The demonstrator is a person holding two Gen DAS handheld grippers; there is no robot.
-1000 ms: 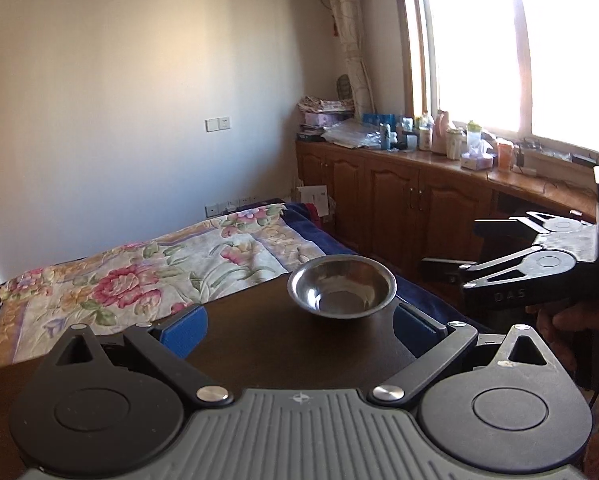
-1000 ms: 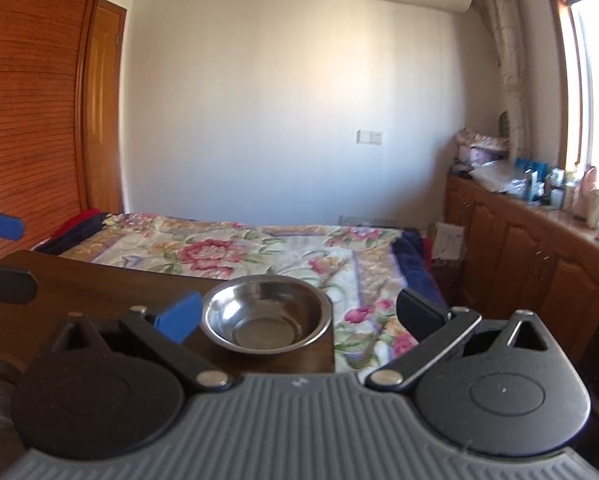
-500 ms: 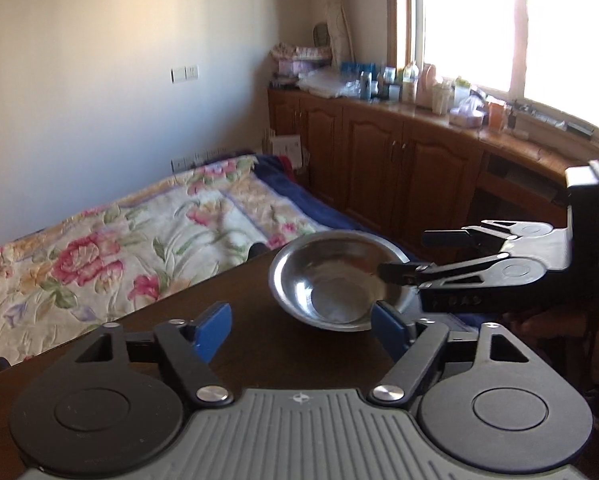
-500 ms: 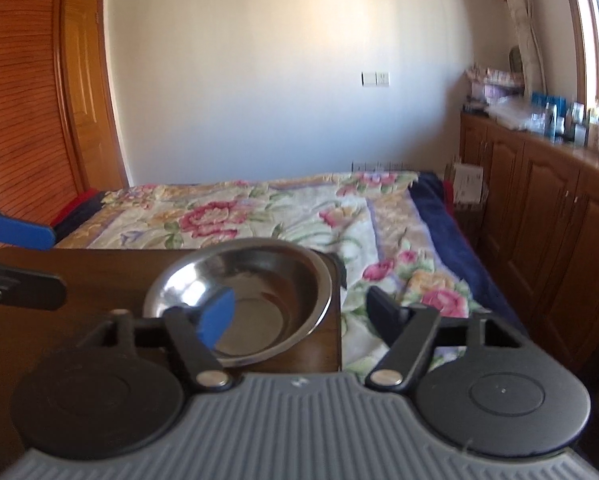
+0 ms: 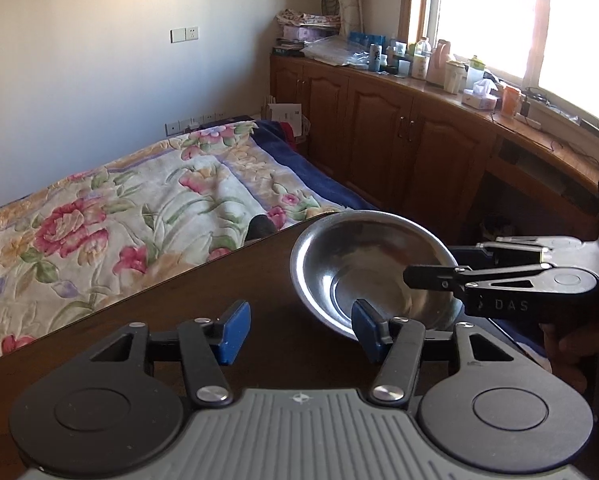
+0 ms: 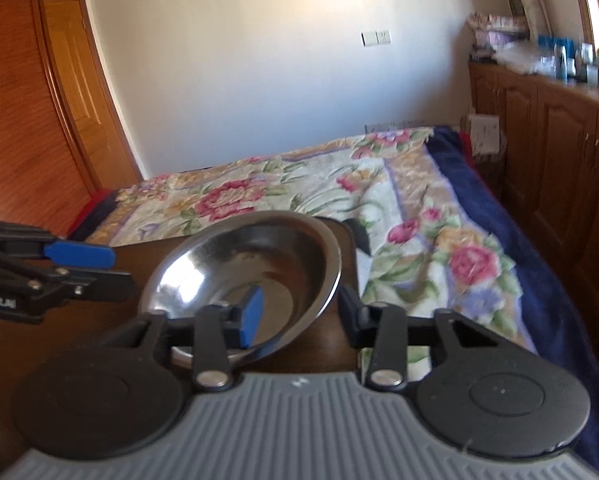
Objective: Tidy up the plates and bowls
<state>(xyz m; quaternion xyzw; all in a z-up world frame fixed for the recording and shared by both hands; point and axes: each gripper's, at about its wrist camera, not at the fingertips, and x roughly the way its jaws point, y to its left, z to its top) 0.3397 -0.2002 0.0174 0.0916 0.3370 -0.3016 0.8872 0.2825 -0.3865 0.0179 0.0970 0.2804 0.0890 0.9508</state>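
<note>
At the counter's far corner, lower right of the left wrist view, the right gripper fingers straddle the steel bowl's near rim, half-open; bowl tilted, mouth up. Left gripper fingers spread wide, empty.

The right claw hides the steel bowl's near rim; countertop bottles are blurred.
</note>
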